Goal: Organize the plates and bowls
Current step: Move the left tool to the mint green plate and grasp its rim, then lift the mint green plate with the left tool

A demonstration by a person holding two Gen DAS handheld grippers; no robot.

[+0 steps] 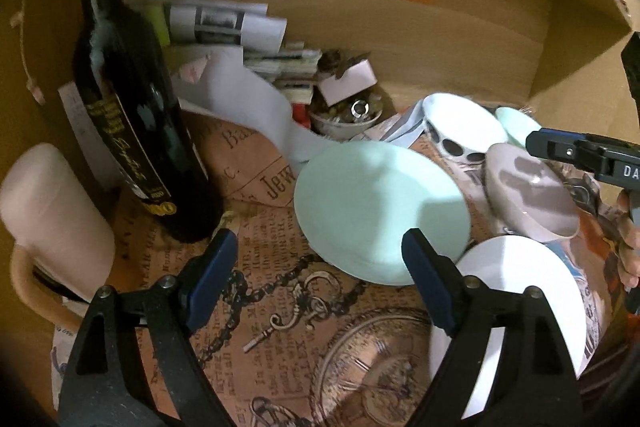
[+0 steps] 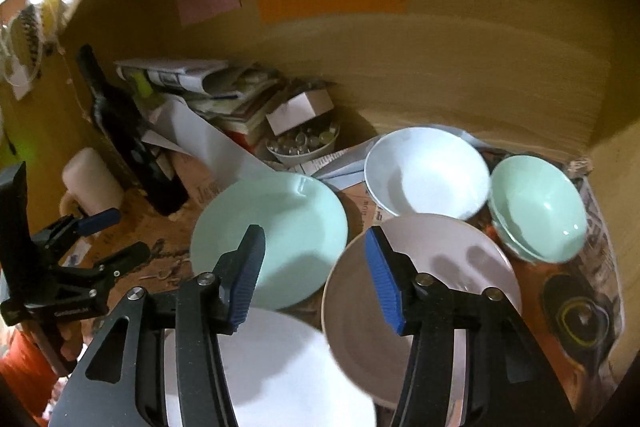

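Grippers both spread wide and holding nothing: left gripper [image 1: 316,259] hovers over the printed paper liner [image 1: 280,311] at the near edge of the mint plate [image 1: 380,211], right gripper [image 2: 316,267] hangs above the gap between mint plate and pink plate [image 2: 440,287], touching neither.

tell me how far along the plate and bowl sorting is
Early. Done: nothing looks stacked; the mint plate, white plate, pink plate, white bowl and mint bowl lie separately. In hand: nothing; the left gripper and right gripper are open and empty. Left: grouping plates and bowls.
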